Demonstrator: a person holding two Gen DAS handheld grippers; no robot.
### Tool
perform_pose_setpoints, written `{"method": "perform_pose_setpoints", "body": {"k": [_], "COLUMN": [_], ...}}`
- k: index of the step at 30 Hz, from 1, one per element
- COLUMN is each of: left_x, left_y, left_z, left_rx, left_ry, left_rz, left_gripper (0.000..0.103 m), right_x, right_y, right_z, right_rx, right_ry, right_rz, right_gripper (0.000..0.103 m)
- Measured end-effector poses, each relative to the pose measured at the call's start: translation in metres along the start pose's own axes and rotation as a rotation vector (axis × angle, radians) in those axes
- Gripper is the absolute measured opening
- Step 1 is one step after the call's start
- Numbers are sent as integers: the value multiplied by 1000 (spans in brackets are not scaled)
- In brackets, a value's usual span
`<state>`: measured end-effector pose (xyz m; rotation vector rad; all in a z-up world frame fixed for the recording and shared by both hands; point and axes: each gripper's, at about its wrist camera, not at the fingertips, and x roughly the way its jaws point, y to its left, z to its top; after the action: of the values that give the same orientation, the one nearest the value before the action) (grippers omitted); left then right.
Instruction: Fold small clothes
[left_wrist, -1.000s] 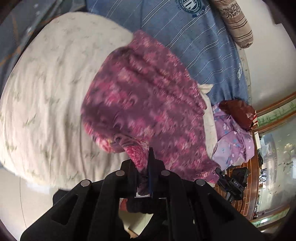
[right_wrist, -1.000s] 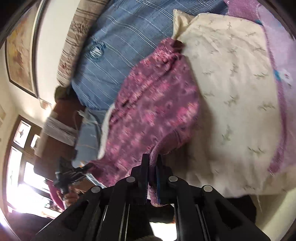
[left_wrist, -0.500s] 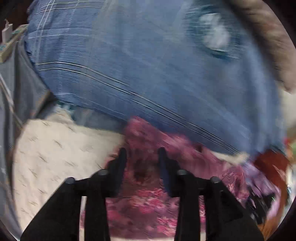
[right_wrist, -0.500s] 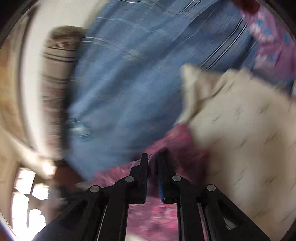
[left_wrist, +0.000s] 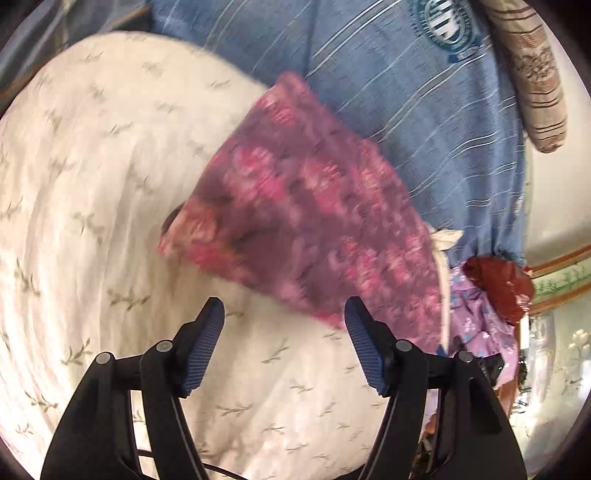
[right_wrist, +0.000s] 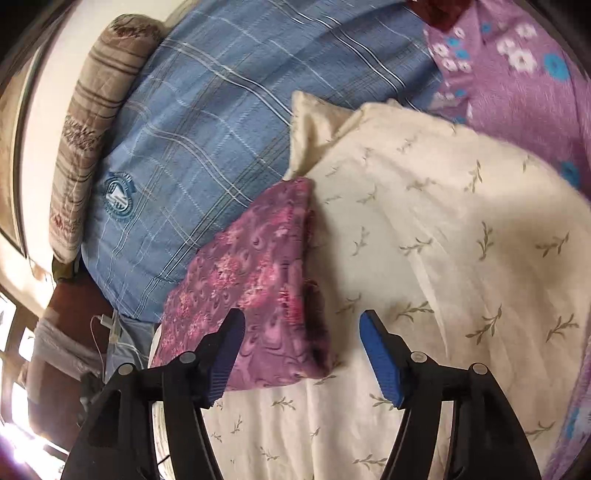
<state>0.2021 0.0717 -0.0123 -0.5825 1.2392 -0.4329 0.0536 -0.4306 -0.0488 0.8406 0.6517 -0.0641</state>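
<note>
The cream leaf-print cover (left_wrist: 110, 206) is spreading wide and bare from six round to nine o'clock, the blue plaid quilt (right_wrist: 207, 122) bordering it at twelve. The magenta floral garment (left_wrist: 306, 229) is lying folded along their seam. A second ago both tongs were pinching it; now the left gripper (left_wrist: 284, 347) and right gripper (right_wrist: 301, 356) are spreading apart, gripping nothing.

Cream leaf-print quilt (right_wrist: 461, 258) beside blue plaid bedding (right_wrist: 207, 122) (striped bolster (right_wrist: 92, 110) behind)
</note>
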Motion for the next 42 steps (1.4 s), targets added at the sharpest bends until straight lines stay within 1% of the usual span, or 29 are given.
{"method": "perform_pose_setpoints", "body": {"k": [3, 6, 7, 8, 9, 11, 12, 13, 14, 15, 16, 17, 19, 21, 24, 25, 27, 29, 31, 32, 33, 34, 36, 37, 38, 39, 40, 42], "left_x": [14, 29, 33, 34, 37, 46, 49, 52, 52, 51, 48, 44, 33, 17, -5, -16, -30, -47, -63, -69, -74, -77, -66, -55, -45, -42, -47, -68], "left_y": [7, 16, 16, 14, 11, 5, 3, -2, -5, -8, -12, -14, -16, -20, -26, -27, -26, -20, -11, -7, -3, 4, 20, 34, 50, 60, 62, 53], "left_z": [5, 12, 16, 21, 26, 37, 41, 45, 46, 47, 46, 43, 33, 20, -5, -18, -37, -63, -94, -106, -119, -135, -149, -153, -156, -159, -159, -156], "left_rx": [-48, -112, -130, -137, -142, -169, -174, -171, -162, -150, -118, -102, -86, -72, -51, -39, -36, -47, -68, -69, -66, -56, -61, -100, -144, -170, -165, -93], "left_ry": [23, 23, 9, -3, -12, -12, -19, -34, -49, -64, -86, -101, -139, -176, -214, -224, -219, -193, -145, -134, -130, -123, -71, -20, 33, 51, 44, -8], "left_rz": [3, -6, -21, -31, -37, -36, -32, -18, 6, 46, 109, 126, 165, 203, 238, 248, 250, 237, 207, 203, 215, 246, 275, 292, 282, 270, 255, 262], "left_gripper": [67, 68, 74, 77, 81, 81, 81, 74, 63, 32, 16, 15, 10, 9, 8, 8, 8, 8, 8, 8, 7, 7, 8, 8, 8, 8, 8, 8], "right_x": [15, 40, 45, 49, 51, 59, 63, 70, 78, 85, 87, 84, 70, 53, 23, 15, -7, -32, -54, -63, -75, -84, -87, -82, -75, -67, -66, -72], "right_y": [-4, -1, 2, 9, 12, 21, 25, 30, 34, 37, 39, 40, 44, 50, 55, 56, 54, 48, 39, 36, 30, 24, 3, -7, -15, -22, -24, -24], "right_z": [0, -9, -12, -13, -13, -10, -8, -6, -4, -2, -2, -3, -5, -9, -18, -21, -32, -46, -62, -70, -81, -91, -113, -121, -127, -132, -134, -129], "right_rx": [7, 12, 5, -22, -38, -44, -47, -61, -79, -96, -100, -100, -109, -111, -109, -101, -84, -59, -26, -16, -15, -23, -15, -9, -11, -7, 7, 43], "right_ry": [26, 87, 91, 75, 64, 48, 50, 65, 87, 118, 119, 114, 96, 85, 81, 84, 88, 98, 117, 128, 143, 150, 194, 220, 234, 244, 246, 230], "right_rz": [20, 64, 83, 91, 96, 130, 137, 123, 92, 59, 37, 39, 62, 94, 135, 153, 189, 222, 248, 249, 244, 222, 119, 65, 1, -44, -46, -18], "right_gripper": [67, 67, 68, 73, 75, 73, 68, 44, 9, 10, 10, 9, 9, 9, 8, 8, 8, 8, 8, 8, 8, 8, 9, 9, 9, 12, 15, 15]}}
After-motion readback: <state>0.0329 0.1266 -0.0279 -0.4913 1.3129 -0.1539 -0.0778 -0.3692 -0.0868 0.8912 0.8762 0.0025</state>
